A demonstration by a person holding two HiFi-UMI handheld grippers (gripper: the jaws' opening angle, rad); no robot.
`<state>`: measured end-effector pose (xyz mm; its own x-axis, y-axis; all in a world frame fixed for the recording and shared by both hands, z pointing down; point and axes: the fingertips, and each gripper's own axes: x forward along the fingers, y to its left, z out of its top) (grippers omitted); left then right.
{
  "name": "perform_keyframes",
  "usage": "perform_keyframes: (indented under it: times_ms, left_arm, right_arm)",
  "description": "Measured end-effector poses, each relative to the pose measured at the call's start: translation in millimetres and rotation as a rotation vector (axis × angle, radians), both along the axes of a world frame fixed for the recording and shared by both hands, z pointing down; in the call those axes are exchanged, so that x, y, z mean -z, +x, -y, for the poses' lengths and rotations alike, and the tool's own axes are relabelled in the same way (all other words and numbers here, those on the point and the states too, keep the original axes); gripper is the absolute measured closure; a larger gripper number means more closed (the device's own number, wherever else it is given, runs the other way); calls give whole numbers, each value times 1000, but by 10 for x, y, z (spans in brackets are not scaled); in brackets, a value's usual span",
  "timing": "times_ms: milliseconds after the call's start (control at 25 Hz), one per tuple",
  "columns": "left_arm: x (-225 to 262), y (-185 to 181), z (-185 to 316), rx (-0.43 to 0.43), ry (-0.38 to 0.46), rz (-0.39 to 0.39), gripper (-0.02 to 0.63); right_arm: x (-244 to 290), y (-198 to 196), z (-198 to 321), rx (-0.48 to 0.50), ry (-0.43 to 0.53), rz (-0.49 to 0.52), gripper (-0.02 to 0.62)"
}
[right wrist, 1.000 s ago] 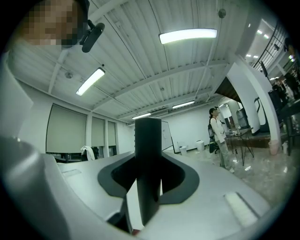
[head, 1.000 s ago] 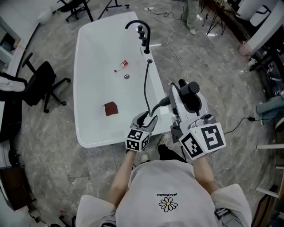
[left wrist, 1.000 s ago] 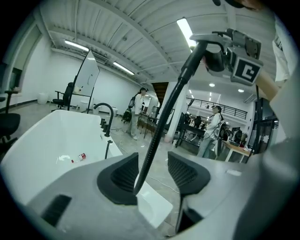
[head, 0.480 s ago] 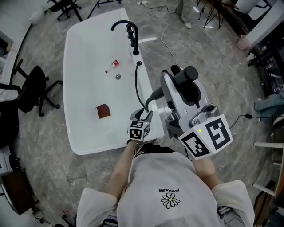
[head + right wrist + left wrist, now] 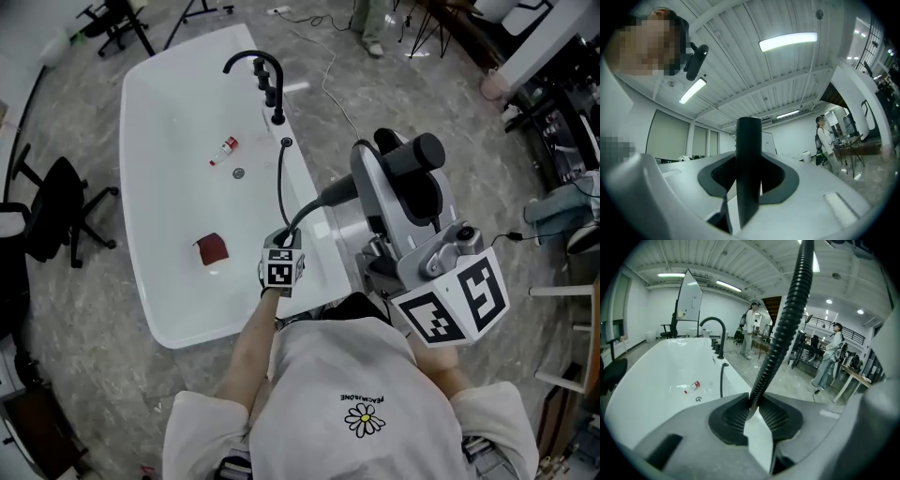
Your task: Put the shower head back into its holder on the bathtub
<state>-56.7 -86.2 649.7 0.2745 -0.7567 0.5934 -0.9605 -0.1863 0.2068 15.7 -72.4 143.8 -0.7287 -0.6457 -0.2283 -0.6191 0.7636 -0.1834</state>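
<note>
A white bathtub (image 5: 141,187) has a black faucet (image 5: 262,70) on its right rim. The black corrugated hose (image 5: 281,187) runs from a hole in the rim (image 5: 286,142) to my left gripper (image 5: 284,236). From there it curves up to the black shower head (image 5: 412,164). My right gripper (image 5: 398,192) is raised and shut on the shower head's handle (image 5: 749,154), which stands between its jaws (image 5: 749,187). My left gripper (image 5: 752,411) is at the tub's rim. Its jaws are closing, and the pads pinch the hose (image 5: 785,319).
In the tub lie a small bottle (image 5: 222,148), the drain (image 5: 238,172) and a red cloth (image 5: 210,248). An office chair (image 5: 52,206) stands left of the tub. A person (image 5: 366,28) stands beyond it, with a cable on the floor (image 5: 333,89). Desks and equipment are at the right.
My left gripper has moved forward and down to the hose at the tub's rim, and its jaws have closed round it. The right gripper has risen with the shower head.
</note>
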Motion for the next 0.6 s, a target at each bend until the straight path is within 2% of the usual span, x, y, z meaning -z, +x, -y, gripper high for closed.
perform_keyframes:
  times_ms: [240, 360, 440, 520, 600]
  left_arm:
    - [691, -811, 662, 79, 190, 109, 545]
    - [1156, -1228, 1033, 170, 293, 162, 546]
    - [1524, -1475, 1239, 234, 363, 186, 545]
    - [2070, -1579, 1441, 253, 482, 222, 546]
    - [2611, -1561, 1634, 228, 603, 251, 546]
  right_arm:
    - [185, -27, 33, -73, 81, 15, 477]
    - [219, 5, 149, -94, 124, -7, 477]
    - [200, 43, 250, -92, 120, -4, 477]
    - [183, 104, 362, -92, 109, 8, 477]
    - [183, 167, 496, -101, 105, 23, 477]
